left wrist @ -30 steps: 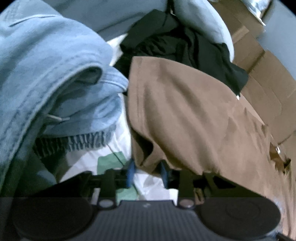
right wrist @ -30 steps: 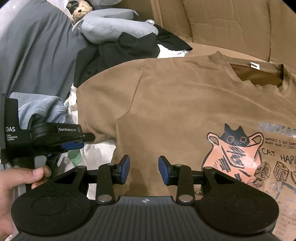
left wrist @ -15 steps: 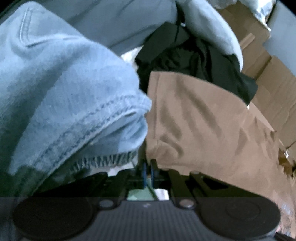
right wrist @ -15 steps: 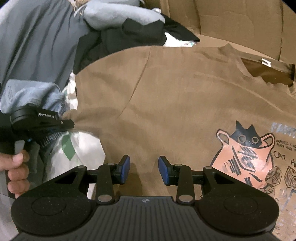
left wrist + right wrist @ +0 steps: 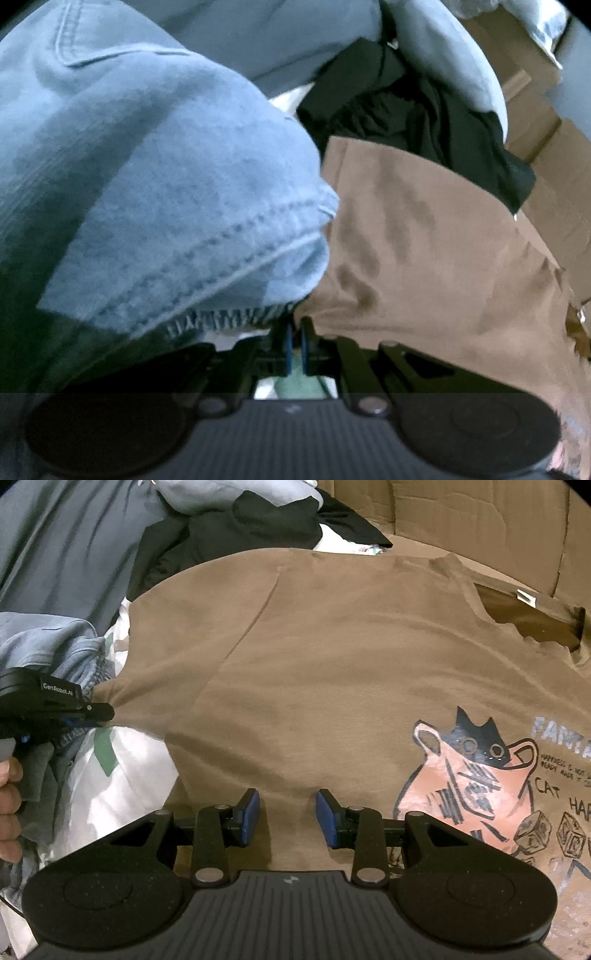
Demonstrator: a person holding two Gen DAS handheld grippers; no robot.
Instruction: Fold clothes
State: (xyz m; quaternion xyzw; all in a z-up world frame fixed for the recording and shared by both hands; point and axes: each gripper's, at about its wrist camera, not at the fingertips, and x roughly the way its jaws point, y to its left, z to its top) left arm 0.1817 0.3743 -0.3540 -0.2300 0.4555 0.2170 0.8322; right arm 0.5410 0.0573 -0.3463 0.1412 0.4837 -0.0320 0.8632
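A brown T-shirt [image 5: 332, 657] with a cat print [image 5: 472, 775] lies face up and spread flat. Its sleeve shows in the left wrist view [image 5: 424, 240]. My left gripper [image 5: 294, 343] is shut on the sleeve's edge; it also shows in the right wrist view [image 5: 99, 714], pinching the sleeve tip and pulling it taut. My right gripper [image 5: 288, 810] is open and empty, hovering over the shirt's lower body, left of the print.
Light blue jeans [image 5: 147, 203] are heaped right against the left gripper. Black clothing [image 5: 258, 524] and grey-blue fabric [image 5: 74, 546] lie behind the shirt. Cardboard [image 5: 480, 524] stands at the back right. A white sheet with green patches [image 5: 110, 775] lies under the sleeve.
My left gripper moved forward and closed on the sleeve edge, which is now pulled taut. My right gripper shifted slightly forward over the shirt, still open.
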